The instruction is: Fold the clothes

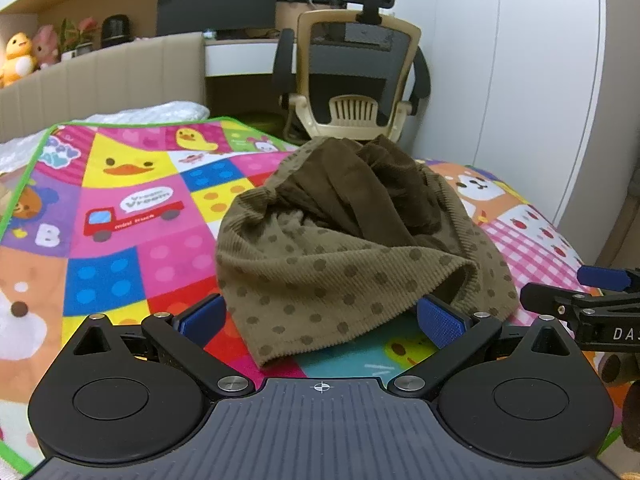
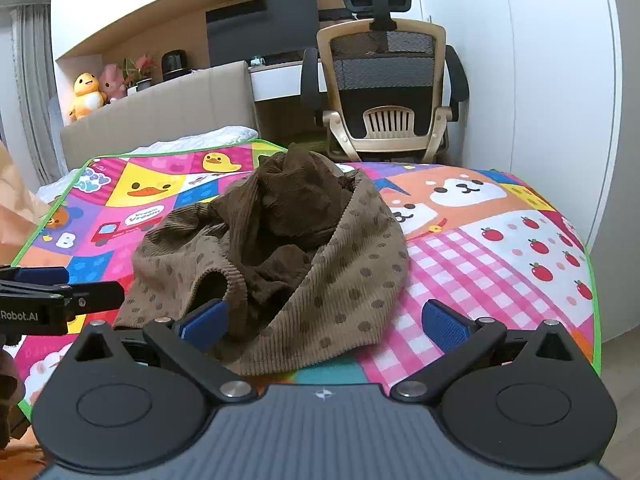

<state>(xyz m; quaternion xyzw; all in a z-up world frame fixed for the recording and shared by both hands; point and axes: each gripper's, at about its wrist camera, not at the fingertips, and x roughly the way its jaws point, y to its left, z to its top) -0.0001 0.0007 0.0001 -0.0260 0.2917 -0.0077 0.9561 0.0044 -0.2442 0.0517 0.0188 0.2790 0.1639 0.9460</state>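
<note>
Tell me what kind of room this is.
Likely a child's bedroom: a bed with a padded headboard under a cartoon mat, plush toys on a ledge, and a desk chair.

Bed surface — covered by a bright, cartoon-printed patchwork mat [image 2: 500,240]; one crumpled brown polka-dot corduroy garment [image 2: 320,264] lies directly on it.

A colourful cartoon play mat [image 1: 120,216] lies spread beneath and ahead of the fingers. Beyond their tips stand an office chair [image 2: 386,80], a dark monitor [image 1: 218,0] and a beige headboard [image 1: 100,80]. Plush toys [image 2: 86,94] sit far left.
</note>
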